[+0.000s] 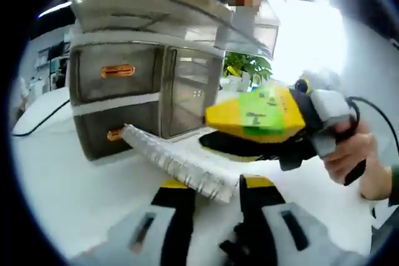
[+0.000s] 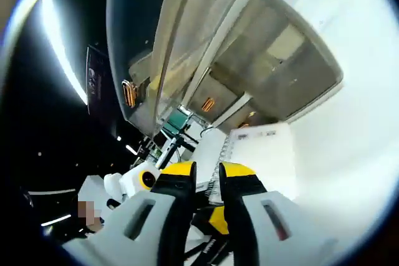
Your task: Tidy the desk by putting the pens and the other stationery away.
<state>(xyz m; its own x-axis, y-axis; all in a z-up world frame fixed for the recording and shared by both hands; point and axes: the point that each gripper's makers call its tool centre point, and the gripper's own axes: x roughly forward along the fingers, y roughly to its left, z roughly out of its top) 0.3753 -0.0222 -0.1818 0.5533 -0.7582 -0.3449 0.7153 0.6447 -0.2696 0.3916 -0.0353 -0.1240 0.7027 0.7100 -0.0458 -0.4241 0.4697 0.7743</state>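
A white spiral notebook [image 1: 181, 163] slants up from the desk, its far end near the drawer unit. My left gripper [image 1: 218, 185] is shut on the near end of its wire spine. The right gripper [image 1: 240, 129], yellow and green with a hand [image 1: 349, 151] on its handle, comes in from the right and meets the notebook's near edge. From the right gripper view, the notebook [image 2: 259, 154] lies just past my right gripper [image 2: 207, 172], whose jaws stand almost together on its near edge beside the spine. The left gripper [image 2: 140, 182] sits low on the left.
A grey translucent drawer unit [image 1: 121, 91] with orange handles stands on the white desk [image 1: 68, 179], with a clear tray stacked on top. It also looms over the notebook in the right gripper view [image 2: 249, 48]. A green plant [image 1: 249, 66] is behind it. A black cable [image 1: 37, 123] runs at the left.
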